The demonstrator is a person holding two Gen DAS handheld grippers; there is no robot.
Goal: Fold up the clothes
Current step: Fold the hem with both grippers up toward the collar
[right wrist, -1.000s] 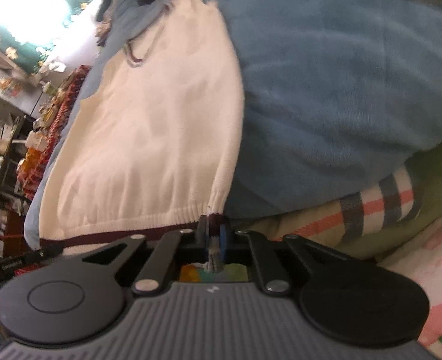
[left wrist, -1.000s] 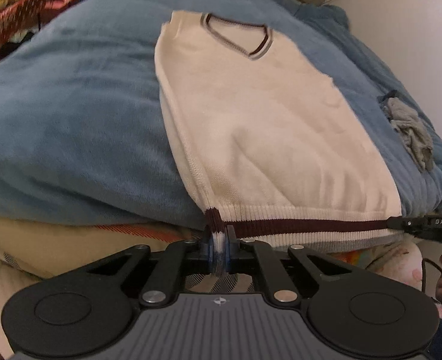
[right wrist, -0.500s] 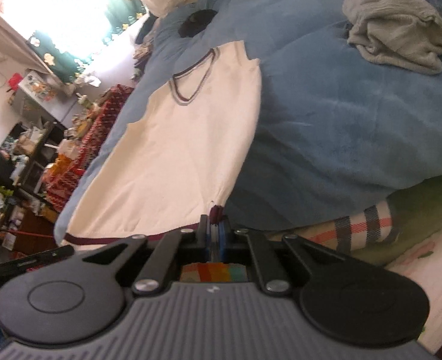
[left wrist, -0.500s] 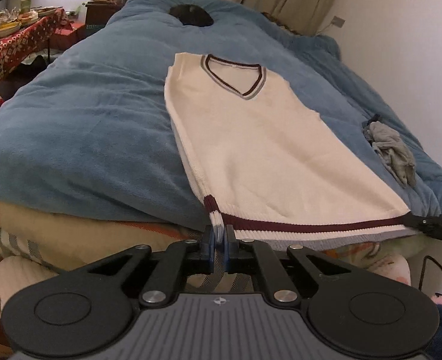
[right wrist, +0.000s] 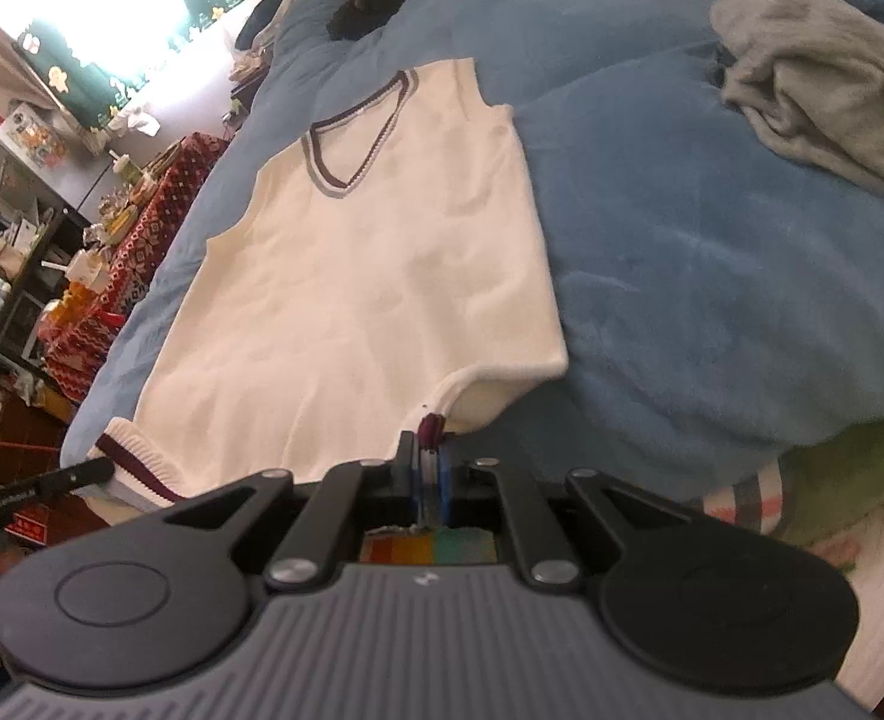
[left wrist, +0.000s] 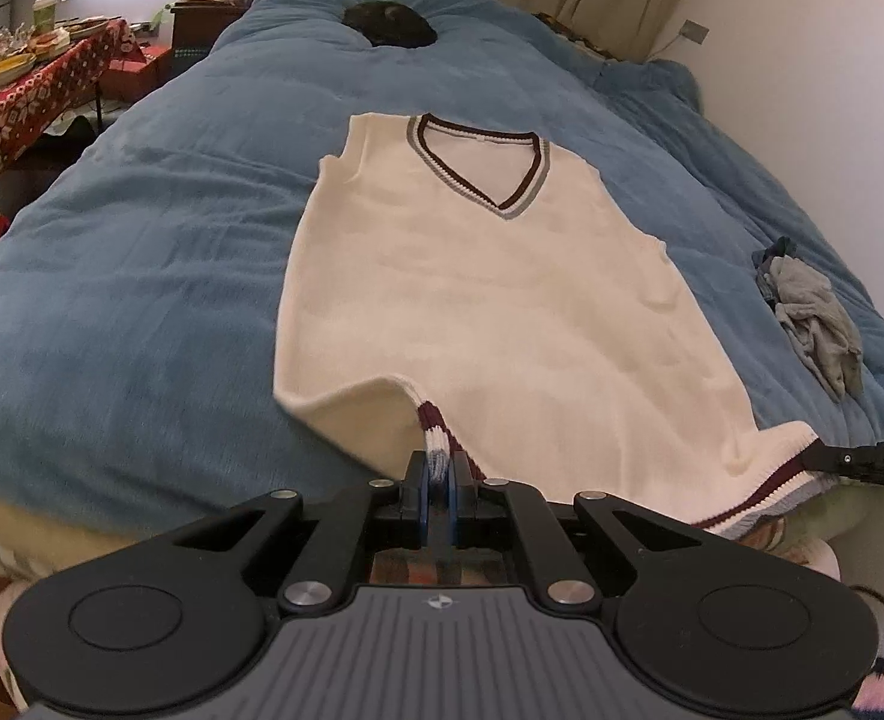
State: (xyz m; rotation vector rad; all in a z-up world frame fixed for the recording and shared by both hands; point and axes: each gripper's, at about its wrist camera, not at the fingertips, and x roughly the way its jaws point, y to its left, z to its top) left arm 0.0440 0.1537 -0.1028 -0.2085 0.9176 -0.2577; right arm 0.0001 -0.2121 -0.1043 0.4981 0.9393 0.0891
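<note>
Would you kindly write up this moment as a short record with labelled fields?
garment: cream V-neck vest, front up, neckline away from the cameras
surface: blue blanket on a bed
left gripper: shut on the vest's striped hem, at its left corner
right gripper: shut on the hem's other corner
hem state: both corners lifted off the blanket, the fabric bowing between them
other items: crumpled grey cloth lying apart from the vest; dark object near the bed's head

- Right wrist view: the window (right wrist: 99, 6) is totally blown out, pure white glare top left.
- The blanket (left wrist: 111, 276) looks dim and soft by comparison.
- Heavy fisheye bending, dark corners.
- The vest (left wrist: 490, 300) hem is slightly motion-blurred.
</note>
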